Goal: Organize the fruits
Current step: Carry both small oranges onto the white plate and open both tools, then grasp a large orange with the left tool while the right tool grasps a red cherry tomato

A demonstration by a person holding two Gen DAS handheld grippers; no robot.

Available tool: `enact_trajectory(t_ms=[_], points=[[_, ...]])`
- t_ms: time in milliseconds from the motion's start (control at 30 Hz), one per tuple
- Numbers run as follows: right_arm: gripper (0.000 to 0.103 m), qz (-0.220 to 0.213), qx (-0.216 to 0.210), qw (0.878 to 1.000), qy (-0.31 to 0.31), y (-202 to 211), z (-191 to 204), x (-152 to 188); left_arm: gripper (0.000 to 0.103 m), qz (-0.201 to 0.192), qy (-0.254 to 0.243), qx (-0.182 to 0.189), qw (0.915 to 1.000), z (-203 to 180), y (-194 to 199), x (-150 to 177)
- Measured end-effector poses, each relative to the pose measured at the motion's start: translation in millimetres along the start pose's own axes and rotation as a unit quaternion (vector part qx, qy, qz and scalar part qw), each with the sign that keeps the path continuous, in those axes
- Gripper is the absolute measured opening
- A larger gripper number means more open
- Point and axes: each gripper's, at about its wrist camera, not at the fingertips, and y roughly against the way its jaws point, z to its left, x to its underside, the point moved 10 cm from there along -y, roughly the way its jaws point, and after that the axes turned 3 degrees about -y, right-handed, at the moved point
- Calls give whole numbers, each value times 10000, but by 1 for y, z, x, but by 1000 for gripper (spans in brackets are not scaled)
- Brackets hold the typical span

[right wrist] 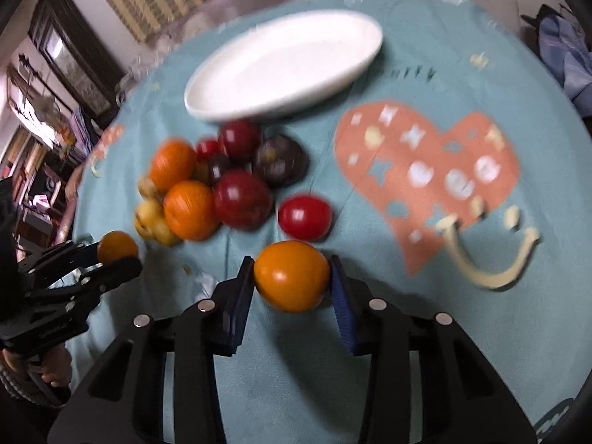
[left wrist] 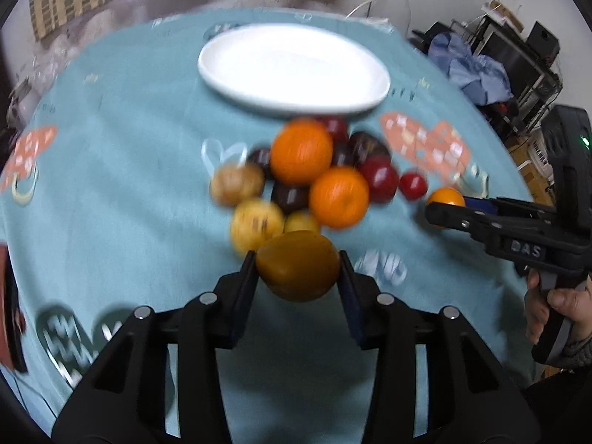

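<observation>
My left gripper (left wrist: 298, 266) pinches a brownish-yellow fruit (left wrist: 298, 265); my right gripper (right wrist: 292, 277) pinches a small orange fruit (right wrist: 291, 276). The white plate (left wrist: 236, 85) at twelve o'clock holds nothing; the fruit pile (left wrist: 301, 151) waits on the counter (left wrist: 122, 199).

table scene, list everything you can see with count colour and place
plate: 1, white, oval, far side of table, empty
tablecloth: 1, teal with coral hearts
oranges: 2, in the pile below the plate
red fruits: about 4, right of pile
dark plums: a few, blurred
yellow fruits: about 3, left of pile
left gripper: black, shut on brownish-orange fruit
right gripper: black, shut on orange fruit
hand: on right gripper's handle
</observation>
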Motion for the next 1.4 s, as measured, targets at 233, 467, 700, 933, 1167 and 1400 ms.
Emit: enact_trajectory(t_ms=[233, 467, 700, 933, 1167, 1400], points=[[40, -791, 168, 9963, 305, 7, -2, -108, 43, -476, -295, -87, 9984, 7, -24, -107], [49, -459, 306, 9981, 260, -52, -7, -148, 45, -383, -221, -190, 9988, 18, -73, -161], [67, -884, 548, 9938, 398, -33, -9, -146, 55, -499, 126, -363, 9980, 41, -68, -155], [67, -822, 377, 9959, -90, 4, -11, -85, 61, -462, 655, -559, 9952, 74, -19, -97], [68, -544, 259, 9975, -363, 28, -2, -11, 62, -87, 749, -622, 9952, 68, 7, -11], [68, -497, 206, 9983, -210, 45, 12, 5, 65, -221, 232, -359, 9988, 22, 0, -25]])
